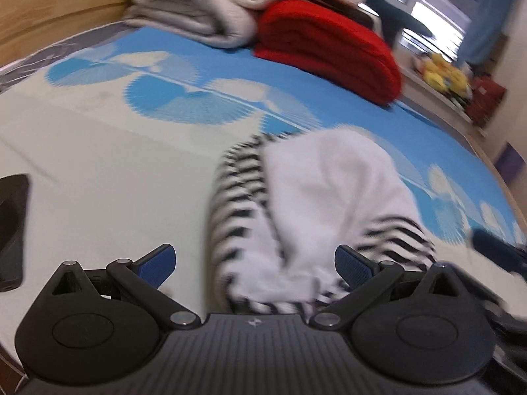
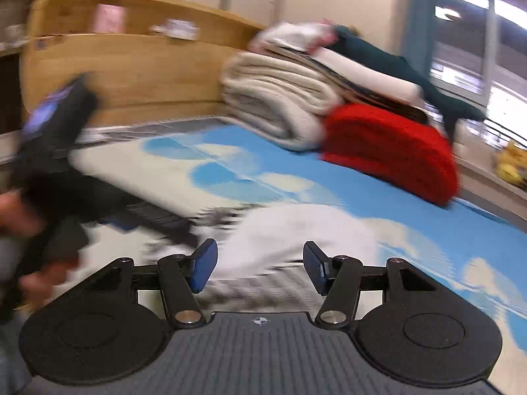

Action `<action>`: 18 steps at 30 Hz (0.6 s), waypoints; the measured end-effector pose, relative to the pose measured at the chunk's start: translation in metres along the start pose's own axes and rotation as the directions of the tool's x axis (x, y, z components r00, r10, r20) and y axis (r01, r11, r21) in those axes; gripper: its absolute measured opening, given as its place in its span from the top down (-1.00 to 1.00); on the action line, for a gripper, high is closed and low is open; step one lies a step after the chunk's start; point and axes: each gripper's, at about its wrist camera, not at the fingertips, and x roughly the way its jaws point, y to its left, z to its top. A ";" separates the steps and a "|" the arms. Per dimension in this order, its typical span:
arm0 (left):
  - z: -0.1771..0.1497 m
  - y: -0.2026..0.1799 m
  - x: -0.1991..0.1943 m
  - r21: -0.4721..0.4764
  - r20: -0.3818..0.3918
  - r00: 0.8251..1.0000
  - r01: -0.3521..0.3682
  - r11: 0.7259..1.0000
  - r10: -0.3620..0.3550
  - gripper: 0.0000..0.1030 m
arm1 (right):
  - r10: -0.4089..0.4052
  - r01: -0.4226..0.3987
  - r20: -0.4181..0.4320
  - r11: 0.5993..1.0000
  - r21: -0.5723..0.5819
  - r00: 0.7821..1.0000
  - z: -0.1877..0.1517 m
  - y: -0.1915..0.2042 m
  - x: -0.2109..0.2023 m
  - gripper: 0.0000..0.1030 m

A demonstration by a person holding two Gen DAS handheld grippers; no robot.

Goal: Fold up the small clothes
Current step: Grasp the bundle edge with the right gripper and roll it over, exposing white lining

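Nearest the left wrist camera, the left gripper point(image 1: 255, 265) is holding its blue-padded fingers point(image 1: 157, 263) wide apart, with nothing pressed between them; the lower end of the small garment point(image 1: 296, 204) is lying in the gap without either pad bearing on it. That garment, white with black-and-white stripes, is resting bunched on the bed point(image 1: 98, 171), its white part sitting on top and the striped part spilling out to the left and lower right; motion blur is smearing its edges, so the exact folds cannot be told. In the right wrist view, the right gripper point(image 2: 260, 268) is also keeping its fingers point(image 2: 205, 265) apart, about half spread, gripping nothing, and the same garment point(image 2: 296, 237) is lying just beyond and partly between them on the bed point(image 2: 428, 230). To the left in that view, the left gripper point(image 2: 62, 121) is showing as a dark blurred shape held by a hand point(image 2: 19, 217). The bed's cover is showing pale ground near the cameras and blue fan-shaped patterns farther off. Beyond the garment, well apart from it, a folded red blanket point(image 1: 329, 49) is sitting on the bed, touching a stack of folded cream blankets point(image 1: 194, 3) beside it. Behind these, a wooden headboard point(image 2: 131, 65) is standing, and a window point(image 2: 477, 49) is glowing at the far right.
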 end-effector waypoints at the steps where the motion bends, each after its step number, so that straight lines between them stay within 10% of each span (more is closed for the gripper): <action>1: -0.003 -0.008 0.005 0.039 -0.025 1.000 -0.007 0.999 0.008 -1.00 | -0.008 0.007 -0.058 1.000 -0.009 0.998 -0.004 -0.007 0.009 0.05; 2: -0.008 -0.013 0.013 0.081 -0.062 0.997 -0.030 0.996 0.035 -1.00 | -0.002 0.000 -0.129 1.000 -0.020 0.992 -0.011 -0.010 0.018 0.33; 5: -0.026 -0.018 0.046 0.164 -0.223 0.967 -0.085 0.983 0.121 -1.00 | 0.005 -0.015 -0.320 0.999 -0.029 0.947 -0.065 -0.016 0.036 0.31; 11: -0.028 0.013 0.043 -0.083 -0.271 0.962 -0.050 0.995 0.026 -1.00 | -0.016 0.005 -0.254 0.999 -0.041 0.967 -0.070 -0.007 0.033 0.23; 18: -0.037 -0.003 0.004 -0.028 -0.126 0.991 0.034 0.999 -0.037 -1.00 | 0.022 -0.023 -0.137 1.000 -0.007 0.990 -0.006 -0.060 0.020 0.18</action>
